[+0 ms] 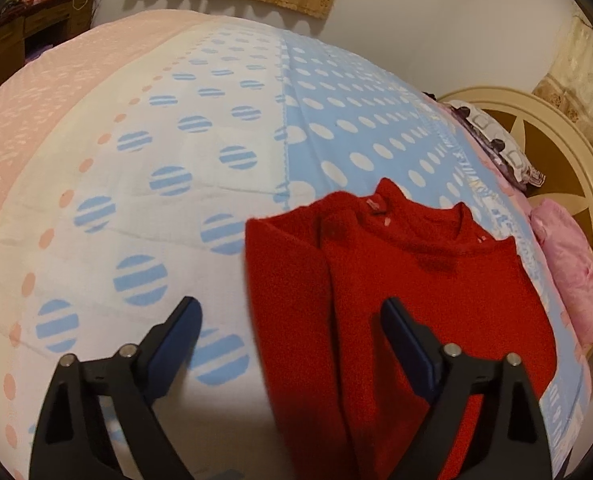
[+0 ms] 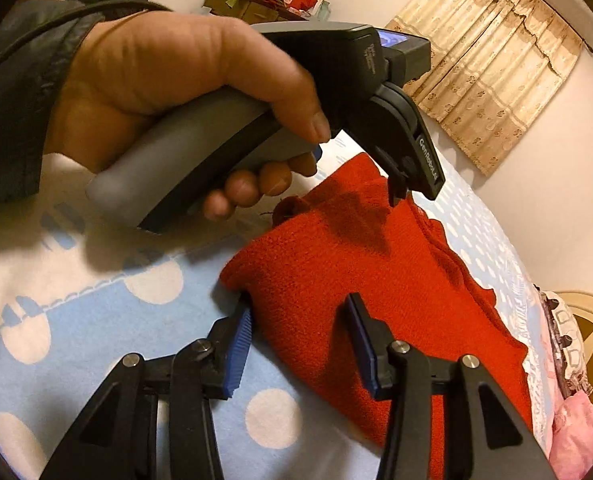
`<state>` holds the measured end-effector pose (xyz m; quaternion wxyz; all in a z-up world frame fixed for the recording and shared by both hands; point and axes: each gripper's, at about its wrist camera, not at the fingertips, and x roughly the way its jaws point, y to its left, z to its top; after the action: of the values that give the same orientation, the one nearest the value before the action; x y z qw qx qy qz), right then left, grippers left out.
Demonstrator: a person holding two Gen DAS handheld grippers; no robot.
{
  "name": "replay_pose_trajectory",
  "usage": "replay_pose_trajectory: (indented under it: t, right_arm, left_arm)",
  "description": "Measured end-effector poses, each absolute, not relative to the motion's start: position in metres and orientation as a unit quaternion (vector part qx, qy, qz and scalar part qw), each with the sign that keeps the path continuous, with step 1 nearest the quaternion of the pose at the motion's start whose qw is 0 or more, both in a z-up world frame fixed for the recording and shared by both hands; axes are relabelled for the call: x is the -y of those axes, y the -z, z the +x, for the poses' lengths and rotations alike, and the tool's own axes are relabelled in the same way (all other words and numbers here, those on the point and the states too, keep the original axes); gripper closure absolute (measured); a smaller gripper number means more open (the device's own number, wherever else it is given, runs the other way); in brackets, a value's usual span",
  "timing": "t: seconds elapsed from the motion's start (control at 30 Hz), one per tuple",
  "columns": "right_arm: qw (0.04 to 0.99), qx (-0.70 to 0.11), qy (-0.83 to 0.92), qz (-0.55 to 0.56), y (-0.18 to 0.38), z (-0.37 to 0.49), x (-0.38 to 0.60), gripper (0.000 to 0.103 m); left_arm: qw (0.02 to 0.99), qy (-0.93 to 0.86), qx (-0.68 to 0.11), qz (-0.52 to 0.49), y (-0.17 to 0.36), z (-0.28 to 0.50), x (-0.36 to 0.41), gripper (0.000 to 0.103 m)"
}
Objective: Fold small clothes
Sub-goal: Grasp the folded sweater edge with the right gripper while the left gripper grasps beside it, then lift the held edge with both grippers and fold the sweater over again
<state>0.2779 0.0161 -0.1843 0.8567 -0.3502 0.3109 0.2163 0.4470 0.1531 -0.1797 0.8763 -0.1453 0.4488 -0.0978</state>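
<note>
The bed is covered by a blanket [image 1: 224, 136] patterned in white with striped blue dots on the left and blue with white dots on the right. In the left wrist view, the left gripper [image 1: 292, 320] hovers over the blanket with its jaws wide apart and nothing pressed between them; its left finger is over the white section and its right finger is over the red sweater [image 1: 408, 280]. The sweater lies flat on the blanket, neckline toward the far side, with one side folded inward. A pink pillow [image 1: 572, 276] lies at the right, against the cream headboard [image 1: 568, 148].

In the right wrist view, the person's hand [image 2: 168, 92] grips the handle of the left gripper above the sweater's far edge. The right gripper [image 2: 300, 340] straddles the near corner of the sweater [image 2: 376, 280]; its jaws stand partly apart, and whether the pads press the cloth cannot be told.
</note>
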Motion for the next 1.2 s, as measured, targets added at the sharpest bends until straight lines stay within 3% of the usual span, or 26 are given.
replay_pose_trajectory:
  t: [0.13, 0.17, 0.2, 0.23, 0.33, 0.83, 1.2]
  right_arm:
    - [0.854, -0.312, -0.211, -0.36, 0.185, 0.277, -0.018, 0.056]
    - [0.855, -0.312, -0.213, -0.356, 0.183, 0.278, -0.017, 0.056]
    - [0.856, -0.313, -0.218, -0.349, 0.182, 0.278, -0.015, 0.062]
    - [0.855, -0.315, -0.225, -0.344, 0.181, 0.278, -0.013, 0.075]
    - [0.858, -0.313, -0.224, -0.341, 0.181, 0.283, -0.009, 0.083]
    - [0.888, -0.288, -0.218, -0.286, 0.135, 0.283, 0.029, 0.087]
    - [0.911, -0.265, -0.172, -0.265, 0.102, 0.284, 0.078, 0.088]
  left_arm:
    - [0.876, 0.106, -0.45, -0.137, 0.18, 0.451, -0.151, 0.038]
    - [0.873, 0.116, -0.451, -0.144, 0.18, 0.452, -0.151, 0.052]
    - [0.868, 0.128, -0.454, -0.152, 0.181, 0.453, -0.151, 0.062]
    - [0.862, 0.142, -0.459, -0.161, 0.181, 0.454, -0.151, 0.075]
    - [0.863, 0.152, -0.454, -0.162, 0.177, 0.452, -0.15, 0.087]
    - [0.848, 0.201, -0.411, -0.267, 0.148, 0.449, -0.159, 0.09]
    - [0.857, 0.232, -0.376, -0.266, 0.113, 0.456, -0.123, 0.09]
